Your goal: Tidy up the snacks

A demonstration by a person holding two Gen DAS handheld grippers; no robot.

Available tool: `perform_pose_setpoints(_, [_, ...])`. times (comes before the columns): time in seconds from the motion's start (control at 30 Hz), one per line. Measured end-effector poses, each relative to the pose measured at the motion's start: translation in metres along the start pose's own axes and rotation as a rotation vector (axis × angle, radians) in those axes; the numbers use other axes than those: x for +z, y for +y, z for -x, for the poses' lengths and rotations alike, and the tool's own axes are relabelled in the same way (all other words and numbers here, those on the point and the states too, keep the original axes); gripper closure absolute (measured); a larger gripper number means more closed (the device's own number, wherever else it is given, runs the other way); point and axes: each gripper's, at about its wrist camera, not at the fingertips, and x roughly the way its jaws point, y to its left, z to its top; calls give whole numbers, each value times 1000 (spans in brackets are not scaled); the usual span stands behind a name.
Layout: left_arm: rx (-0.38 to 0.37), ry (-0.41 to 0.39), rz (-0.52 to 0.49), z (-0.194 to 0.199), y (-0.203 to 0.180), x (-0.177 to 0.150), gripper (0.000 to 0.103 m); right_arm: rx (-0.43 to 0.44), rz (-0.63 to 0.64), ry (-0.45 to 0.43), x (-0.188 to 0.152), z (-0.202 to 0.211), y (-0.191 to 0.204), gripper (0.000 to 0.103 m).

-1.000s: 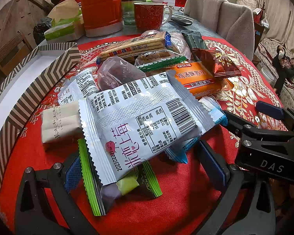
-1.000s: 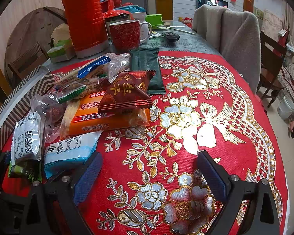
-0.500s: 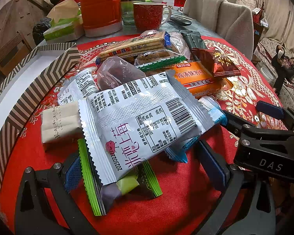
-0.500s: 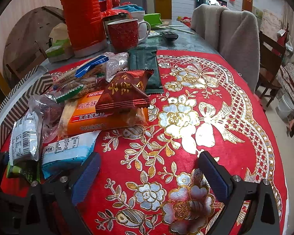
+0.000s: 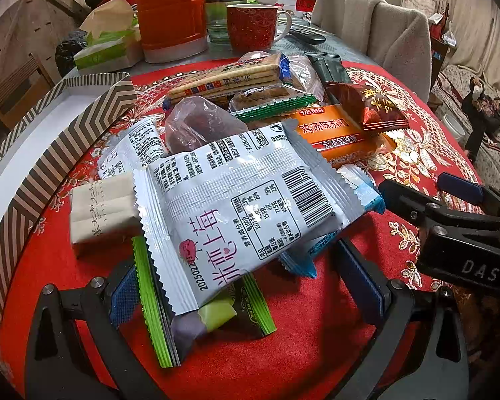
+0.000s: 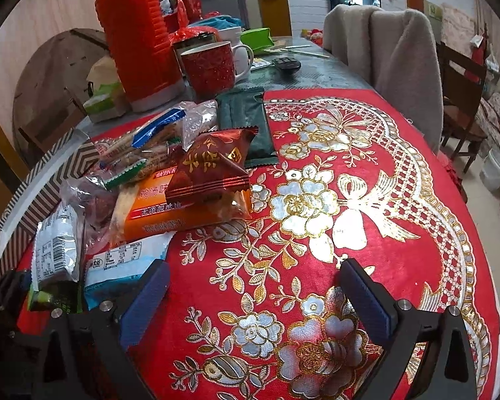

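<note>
A heap of snack packets lies on the red and gold tablecloth (image 6: 316, 200). In the left wrist view a white packet with a barcode (image 5: 236, 206) tops the near end, over a green-edged packet (image 5: 150, 303). My left gripper (image 5: 243, 290) is open, its fingers either side of these two packets. Behind them lie an orange packet (image 5: 330, 130), a dark red packet (image 5: 376, 106), a cracker pack (image 5: 226, 80) and a white wafer bar (image 5: 100, 210). My right gripper (image 6: 253, 296) is open over bare cloth, holding nothing. Its left finger is beside a blue and white packet (image 6: 126, 263).
A striped box (image 5: 50, 140) with a white inside borders the heap on the left. At the back stand a red thermos (image 6: 136, 33), a red mug (image 6: 210, 70), a tissue pack (image 5: 106, 43) and a remote (image 6: 286, 65). A chair with a grey cover (image 6: 393, 60) is at the far right.
The right wrist view has shifted slightly, so the packets sit a little lower in it. The left gripper has stayed put. Both grippers remain open.
</note>
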Motion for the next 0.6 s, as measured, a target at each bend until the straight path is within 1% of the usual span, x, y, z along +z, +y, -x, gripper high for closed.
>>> perform_pose_setpoints(0.17, [0,0,0,0,0,0,0,-17,-14,5,0,1,-5,2])
perform_pose_setpoints(0.37, [0,0,0,0,0,0,0,19,-62,-15,-1,3,-13,0])
perform_pose_setpoints(0.6, [3,0,-2,0,0,0,0,19,-70,-17,1,3,-13,0])
